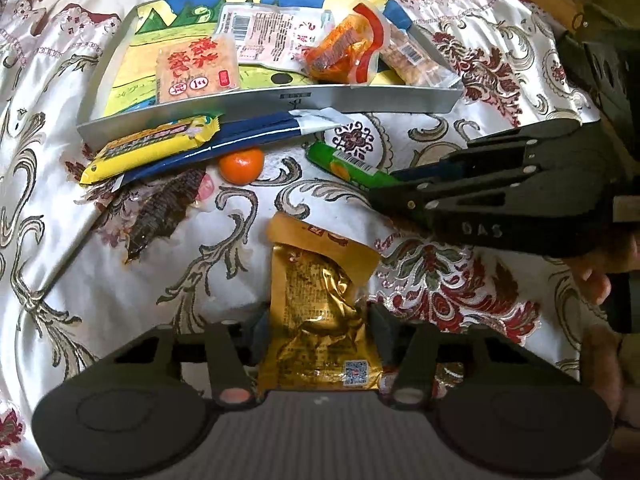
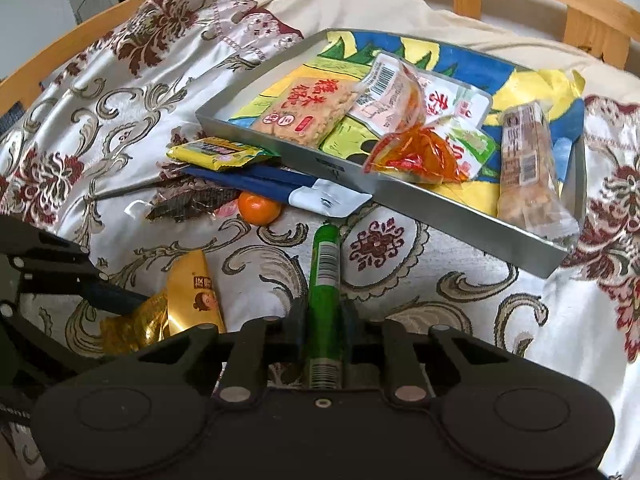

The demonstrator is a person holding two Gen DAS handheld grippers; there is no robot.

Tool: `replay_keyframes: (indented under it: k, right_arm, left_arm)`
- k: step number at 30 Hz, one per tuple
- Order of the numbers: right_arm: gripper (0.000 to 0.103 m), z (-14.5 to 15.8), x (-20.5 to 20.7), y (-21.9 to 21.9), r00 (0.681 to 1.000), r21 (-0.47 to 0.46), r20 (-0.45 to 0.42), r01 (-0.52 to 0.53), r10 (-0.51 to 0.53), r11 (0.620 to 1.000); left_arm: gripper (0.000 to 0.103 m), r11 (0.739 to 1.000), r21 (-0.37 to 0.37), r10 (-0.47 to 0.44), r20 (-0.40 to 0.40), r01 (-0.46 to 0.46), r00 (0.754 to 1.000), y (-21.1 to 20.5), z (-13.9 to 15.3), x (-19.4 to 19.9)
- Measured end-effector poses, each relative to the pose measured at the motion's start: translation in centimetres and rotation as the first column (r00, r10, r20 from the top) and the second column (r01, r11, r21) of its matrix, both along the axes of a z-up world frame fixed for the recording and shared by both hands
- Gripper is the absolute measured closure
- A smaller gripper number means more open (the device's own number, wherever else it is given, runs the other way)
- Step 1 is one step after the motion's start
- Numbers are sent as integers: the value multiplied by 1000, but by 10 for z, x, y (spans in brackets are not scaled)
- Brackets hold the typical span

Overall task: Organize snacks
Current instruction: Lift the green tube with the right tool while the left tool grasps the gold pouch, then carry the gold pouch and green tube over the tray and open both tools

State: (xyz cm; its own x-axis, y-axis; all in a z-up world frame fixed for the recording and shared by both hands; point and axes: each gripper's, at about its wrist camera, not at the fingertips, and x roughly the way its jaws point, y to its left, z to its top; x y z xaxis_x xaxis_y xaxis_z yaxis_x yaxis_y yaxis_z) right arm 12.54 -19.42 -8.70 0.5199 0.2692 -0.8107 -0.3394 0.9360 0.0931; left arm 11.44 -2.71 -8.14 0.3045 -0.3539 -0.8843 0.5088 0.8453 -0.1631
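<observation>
A shallow grey tray (image 2: 460, 216) with a cartoon-printed floor lies on the floral bedspread (image 2: 420, 280), holding a rice-cracker pack (image 2: 306, 112), a white barcode pouch (image 2: 384, 92), an orange-red snack bag (image 2: 416, 156) and a long clear-wrapped bar (image 2: 528, 160). Just outside its near wall lie a yellow bar (image 2: 220, 154), a blue-and-white packet (image 2: 280, 186), a small orange (image 2: 259, 208) and a dark dried snack (image 2: 192, 202). The left gripper (image 1: 318, 324) pinches a gold foil pouch (image 1: 316, 312) resting on the cloth, and the right gripper (image 2: 323, 320) is clamped on a green stick pack (image 2: 324, 280).
</observation>
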Motion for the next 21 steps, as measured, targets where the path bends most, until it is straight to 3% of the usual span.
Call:
replay_keyframes:
  k: [7,9,12,16,21]
  right_arm:
    - [85,6,-11,17,992,-172,74,-93,107,981]
    - [85,6,-15,20,987,-210,88,-111,132,971]
    - [85,7,-20,25,979,-267,112,-136,171,954]
    - [85,5,-22,26,977,-280,110,-144,180,949]
    - [85,8,-24,27,976,-284,115,-146,184,948]
  left_arm:
    - [59,999,-49,12,-1,-12,1000,4,8,1]
    - [72,999,-52,13,2,-13,1000,4,9,1]
    - [74,996,-90,9,-3,-9,1000,6,14,1]
    - [74,996,-91,16,-28,-19,999,7,9,4]
    - [78,995,-102,-5,12,6,1000,4,15,-1]
